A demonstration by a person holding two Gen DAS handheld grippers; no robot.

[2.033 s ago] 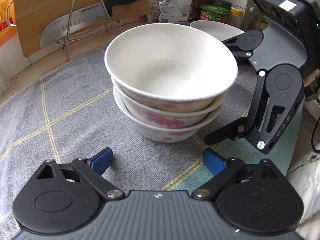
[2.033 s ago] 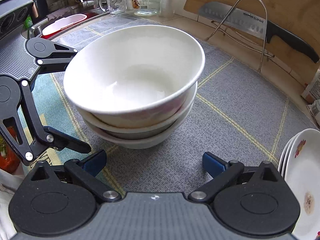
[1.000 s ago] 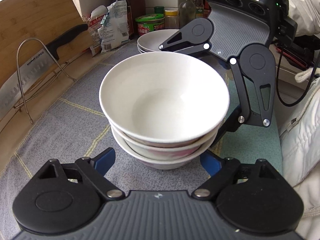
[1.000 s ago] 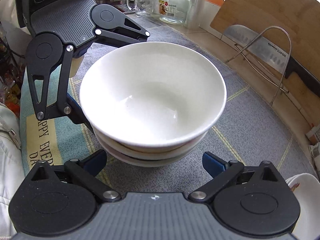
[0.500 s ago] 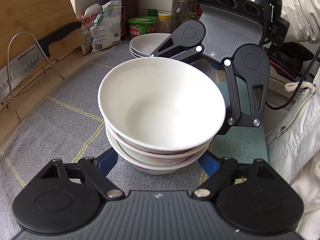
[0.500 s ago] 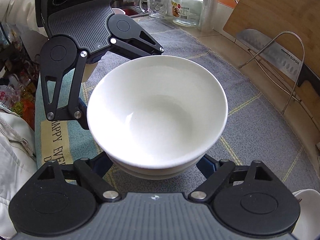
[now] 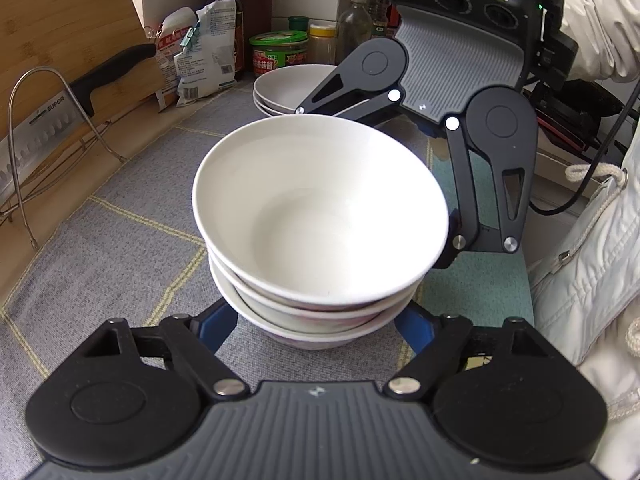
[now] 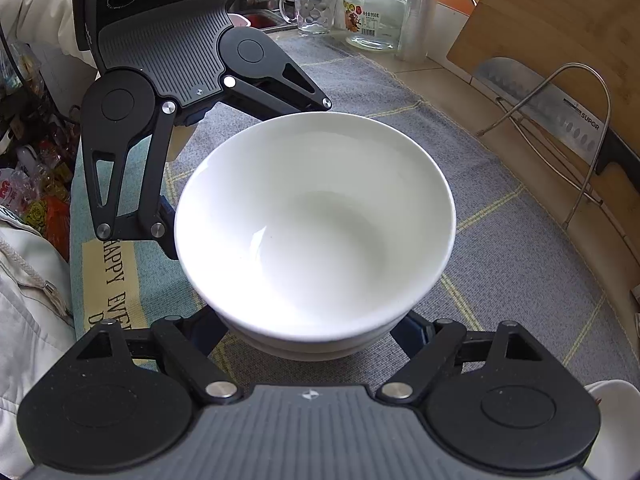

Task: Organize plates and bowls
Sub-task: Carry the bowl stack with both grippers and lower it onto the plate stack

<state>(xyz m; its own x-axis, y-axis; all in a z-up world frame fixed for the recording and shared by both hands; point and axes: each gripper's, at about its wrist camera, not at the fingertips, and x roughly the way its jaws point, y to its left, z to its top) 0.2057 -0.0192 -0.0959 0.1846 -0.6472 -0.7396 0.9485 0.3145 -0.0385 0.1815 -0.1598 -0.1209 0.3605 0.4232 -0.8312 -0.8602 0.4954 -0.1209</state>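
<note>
Three bowls (image 7: 320,216) sit nested on the grey mat (image 7: 120,248) on the bench, and both tools have just closed in from opposite sides. The left hand-held gripper (image 7: 316,326) now pinches the bottom of the stack; the right hand-held gripper (image 8: 316,334), jaws just narrowed sharply, clamps it too. Judging by this, the stack looks ready to lift toward the other dishes (image 7: 288,88).
</note>
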